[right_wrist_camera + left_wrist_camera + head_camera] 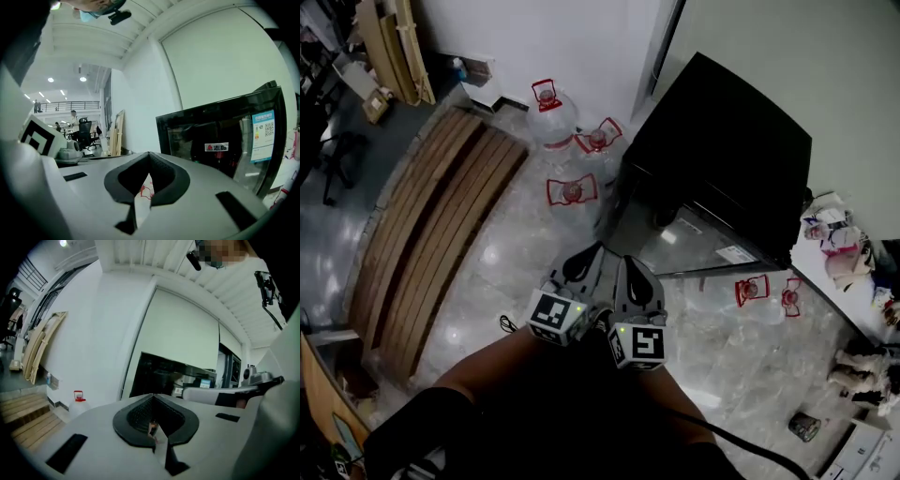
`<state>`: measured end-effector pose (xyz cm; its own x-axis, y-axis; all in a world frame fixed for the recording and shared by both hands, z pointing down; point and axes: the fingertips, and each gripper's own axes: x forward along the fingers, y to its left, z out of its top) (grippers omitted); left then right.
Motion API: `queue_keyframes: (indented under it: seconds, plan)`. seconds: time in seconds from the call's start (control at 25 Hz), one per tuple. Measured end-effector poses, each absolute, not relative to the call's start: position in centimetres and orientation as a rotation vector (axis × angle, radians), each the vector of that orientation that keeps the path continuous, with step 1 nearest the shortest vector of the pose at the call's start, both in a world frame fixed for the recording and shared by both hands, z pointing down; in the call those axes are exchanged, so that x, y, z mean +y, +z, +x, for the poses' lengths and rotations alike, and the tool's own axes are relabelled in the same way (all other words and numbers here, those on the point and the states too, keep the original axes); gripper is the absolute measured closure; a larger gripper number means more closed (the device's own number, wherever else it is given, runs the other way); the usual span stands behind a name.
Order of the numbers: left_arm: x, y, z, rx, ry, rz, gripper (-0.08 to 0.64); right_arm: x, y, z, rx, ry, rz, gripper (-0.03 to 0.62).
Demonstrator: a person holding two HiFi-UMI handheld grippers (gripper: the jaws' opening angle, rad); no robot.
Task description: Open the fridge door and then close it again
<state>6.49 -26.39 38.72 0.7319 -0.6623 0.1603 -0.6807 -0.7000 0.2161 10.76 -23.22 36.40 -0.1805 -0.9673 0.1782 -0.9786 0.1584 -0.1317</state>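
Head view: black fridge [722, 141], clear jugs [555, 127] nr it.

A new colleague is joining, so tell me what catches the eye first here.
The black fridge stands by the wall at the head view's upper right. Clear water jugs with red handles cluster on the floor to its left. The left gripper and right gripper sit side by side at bottom centre, both shut and empty.
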Motion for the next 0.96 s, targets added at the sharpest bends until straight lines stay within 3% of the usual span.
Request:
queue_keyframes:
  seconds: [0.48, 0.96]
  plan:
    - [-23.0, 30.8, 6.5, -1.025, -0.037, 2.727, 0.554, -22.1, 29.2, 10.7, -2.393, 0.314, 1.994, 0.577]
    - [-23.0, 29.7, 8.2, -1.122, -0.023, 2.744, 0.554, -21.6, 27.5, 12.4, -2.429, 0.211, 1.979, 0.577]
